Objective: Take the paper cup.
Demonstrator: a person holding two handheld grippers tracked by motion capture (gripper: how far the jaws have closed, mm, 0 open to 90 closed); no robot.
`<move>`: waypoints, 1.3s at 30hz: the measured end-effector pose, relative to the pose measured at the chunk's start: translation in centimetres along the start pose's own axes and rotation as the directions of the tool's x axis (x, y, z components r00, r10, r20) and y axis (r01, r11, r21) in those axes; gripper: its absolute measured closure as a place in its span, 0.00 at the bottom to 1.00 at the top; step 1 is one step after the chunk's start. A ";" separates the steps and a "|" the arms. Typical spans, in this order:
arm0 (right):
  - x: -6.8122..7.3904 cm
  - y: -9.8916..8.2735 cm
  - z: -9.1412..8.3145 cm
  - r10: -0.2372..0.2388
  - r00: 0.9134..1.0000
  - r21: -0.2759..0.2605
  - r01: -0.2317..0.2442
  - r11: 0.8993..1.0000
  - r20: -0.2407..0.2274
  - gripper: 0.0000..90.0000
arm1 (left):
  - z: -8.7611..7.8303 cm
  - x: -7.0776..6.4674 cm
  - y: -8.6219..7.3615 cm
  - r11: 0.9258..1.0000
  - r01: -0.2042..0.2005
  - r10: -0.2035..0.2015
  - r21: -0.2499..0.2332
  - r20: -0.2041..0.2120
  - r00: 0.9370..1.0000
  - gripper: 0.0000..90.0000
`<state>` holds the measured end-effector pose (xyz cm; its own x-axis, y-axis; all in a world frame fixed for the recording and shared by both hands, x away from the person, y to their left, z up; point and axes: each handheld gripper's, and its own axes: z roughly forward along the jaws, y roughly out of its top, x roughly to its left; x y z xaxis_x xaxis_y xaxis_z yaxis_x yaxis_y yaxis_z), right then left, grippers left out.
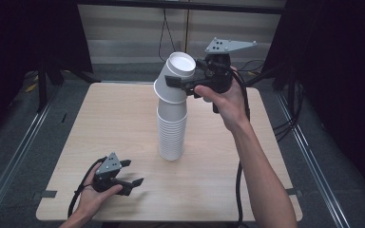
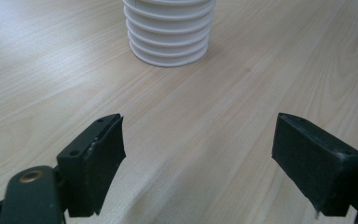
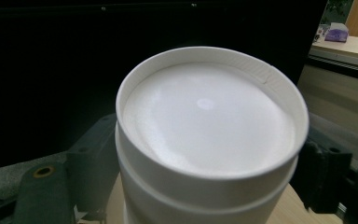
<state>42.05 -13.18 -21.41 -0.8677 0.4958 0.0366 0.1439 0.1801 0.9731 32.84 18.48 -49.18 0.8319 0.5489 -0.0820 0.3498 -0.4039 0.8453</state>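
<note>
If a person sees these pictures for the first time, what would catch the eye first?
The tall stack of white paper cups stands upside down at the middle of the wooden table. The right hand-held gripper grips the top cup, which is tilted away from the stack. The left hand-held gripper rests open near the table's front left edge, its jaws pointing toward the stack.

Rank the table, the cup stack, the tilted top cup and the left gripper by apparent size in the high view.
1. table
2. cup stack
3. tilted top cup, held by the right gripper
4. left gripper

The last two look close, and the raised cup is nearer the camera, so that order is unsure.
</note>
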 end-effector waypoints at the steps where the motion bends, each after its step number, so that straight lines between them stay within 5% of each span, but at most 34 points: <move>1: 0.0 0.0 -0.1 0.001 1.000 -0.004 -0.001 1.000 0.001 0.23 | 0.0 0.0 0.0 1.000 0.000 0.000 -0.001 -0.002 1.000 0.18; 23: -0.6 -1.2 -2.9 0.053 0.999 -0.139 -0.052 0.989 0.009 0.23 | 0.1 0.1 0.0 1.000 0.003 -0.003 0.004 -0.002 1.000 0.18; 39: 0.1 -2.8 -6.6 0.057 0.997 -0.149 -0.048 0.988 0.058 0.23 | 0.0 0.2 0.0 1.000 0.028 -0.028 -0.013 -0.001 1.000 0.18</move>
<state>38.43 -19.21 -22.62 -0.8289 0.5537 0.0792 0.1131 0.0273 0.9932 33.04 18.60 -49.19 0.8212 0.5608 -0.1053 0.3675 -0.3788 0.8494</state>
